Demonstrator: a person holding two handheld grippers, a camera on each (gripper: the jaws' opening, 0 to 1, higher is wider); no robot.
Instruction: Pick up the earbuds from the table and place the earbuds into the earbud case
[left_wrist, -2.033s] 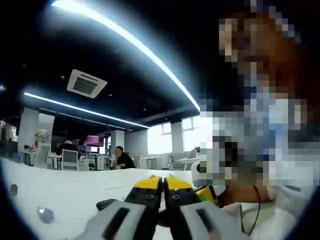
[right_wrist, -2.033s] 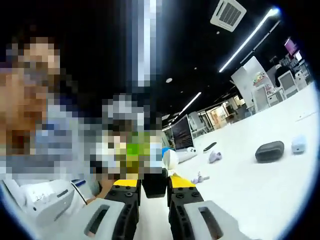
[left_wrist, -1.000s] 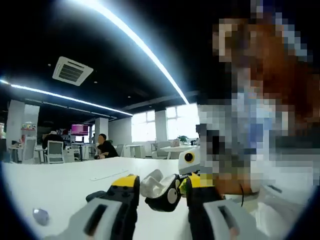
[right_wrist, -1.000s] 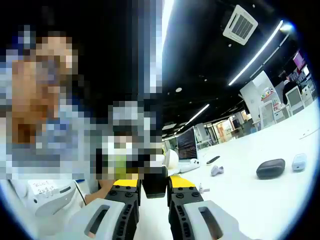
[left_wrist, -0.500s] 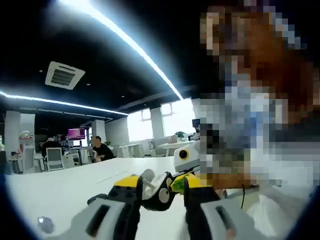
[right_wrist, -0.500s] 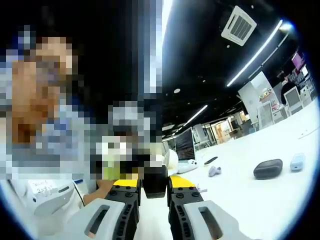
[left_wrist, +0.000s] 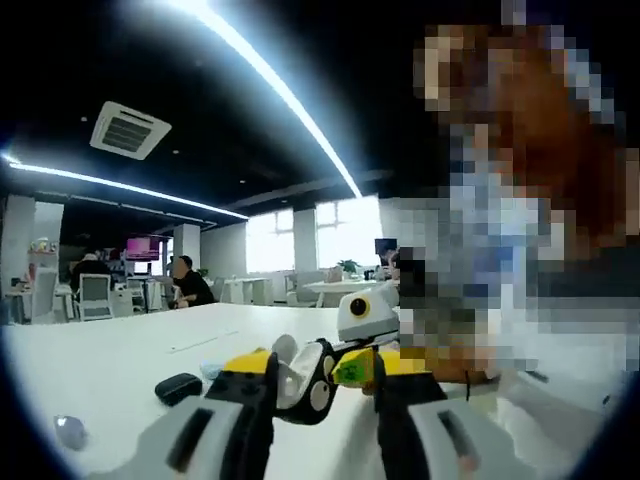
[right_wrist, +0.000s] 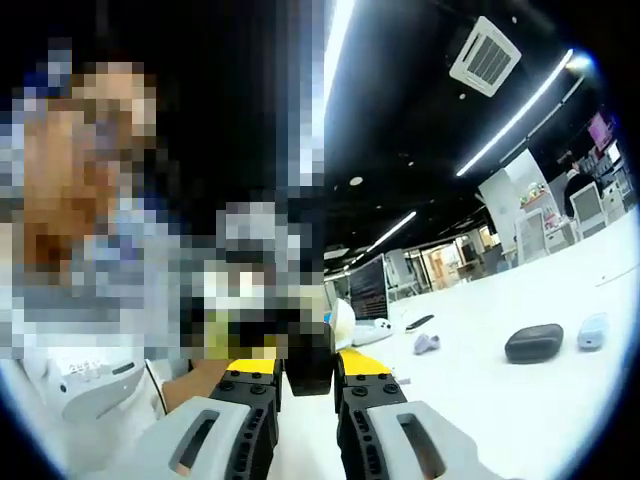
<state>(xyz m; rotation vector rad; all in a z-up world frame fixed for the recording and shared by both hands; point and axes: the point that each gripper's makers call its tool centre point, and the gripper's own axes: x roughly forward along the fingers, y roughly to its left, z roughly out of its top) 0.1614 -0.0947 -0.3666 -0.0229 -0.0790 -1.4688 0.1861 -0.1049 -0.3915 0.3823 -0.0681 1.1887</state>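
In the left gripper view a black earbud case (left_wrist: 312, 385) with its white-lined lid (left_wrist: 292, 362) raised sits between the jaws of my left gripper (left_wrist: 322, 372). Those jaws stand apart on either side of it, and I cannot tell whether they touch it. The yellow-tipped right gripper (left_wrist: 350, 368) comes in from the right behind the case. In the right gripper view my right gripper (right_wrist: 309, 372) is shut on the same black case (right_wrist: 310, 362), held above the white table (right_wrist: 500, 400). A lilac earbud (right_wrist: 427, 344) lies on the table beyond.
A dark grey oval case (right_wrist: 533, 343) and a pale blue item (right_wrist: 592, 331) lie on the table at the right. A black object (left_wrist: 180, 387) and a small grey piece (left_wrist: 65, 428) lie at the left. A person stands close behind both grippers. Seated people and desks are far back.
Two seconds ago the left jaws were shut. They have since opened, and the open case held by the right gripper has come between them. The right gripper has stayed shut on the case.
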